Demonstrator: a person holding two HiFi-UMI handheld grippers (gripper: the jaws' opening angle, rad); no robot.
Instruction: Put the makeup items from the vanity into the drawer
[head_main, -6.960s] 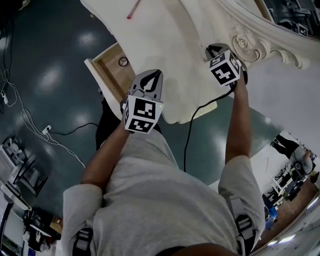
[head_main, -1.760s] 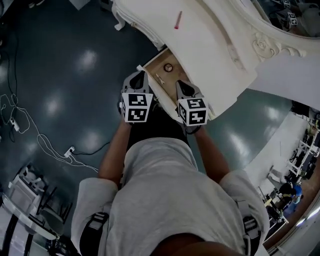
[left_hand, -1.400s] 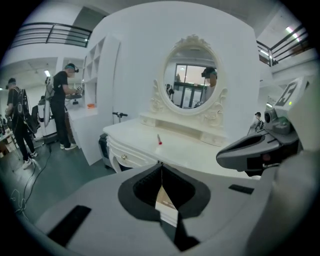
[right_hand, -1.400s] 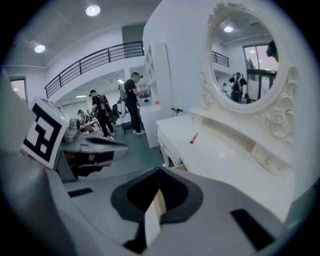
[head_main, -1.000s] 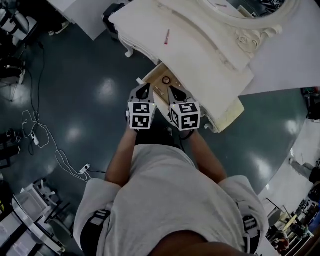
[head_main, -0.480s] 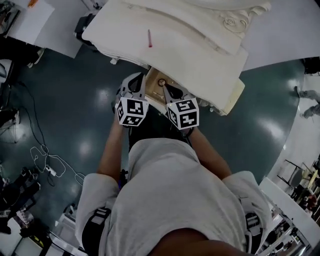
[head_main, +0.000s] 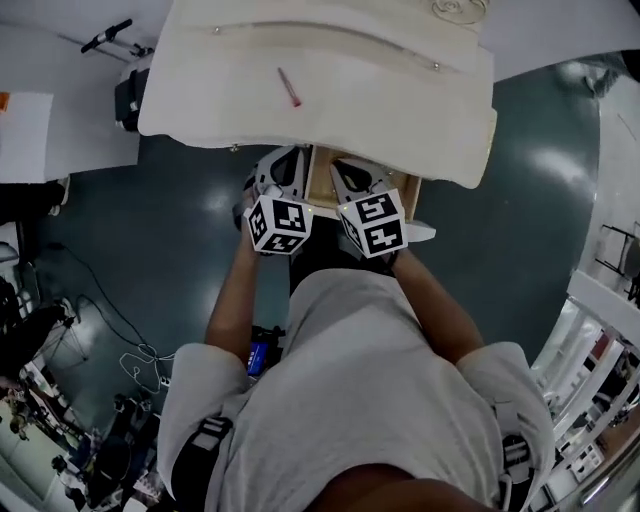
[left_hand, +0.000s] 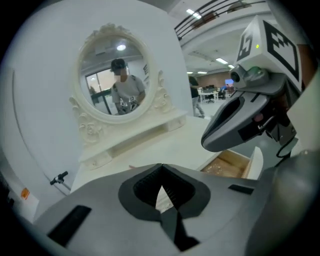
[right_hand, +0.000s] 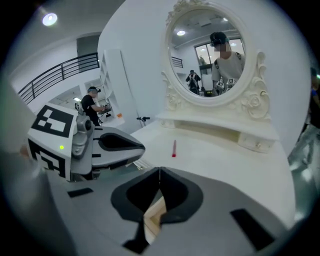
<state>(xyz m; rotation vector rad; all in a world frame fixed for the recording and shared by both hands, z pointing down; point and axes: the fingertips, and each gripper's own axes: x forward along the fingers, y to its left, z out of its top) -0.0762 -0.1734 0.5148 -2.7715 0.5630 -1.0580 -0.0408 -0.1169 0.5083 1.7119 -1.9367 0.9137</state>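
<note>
Right hand-held gripper (closed) over drawer

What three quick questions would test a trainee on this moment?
1. True or false: the pencil lies in the drawer.
2. The left tool is: A) shut on the pencil, B) shut and empty, C) wide open.
3. What stands at the back of the vanity, as both gripper views show?

Key:
1. False. It lies on the vanity top, and the drawer is open below it.
2. B.
3. The mirror.
</note>
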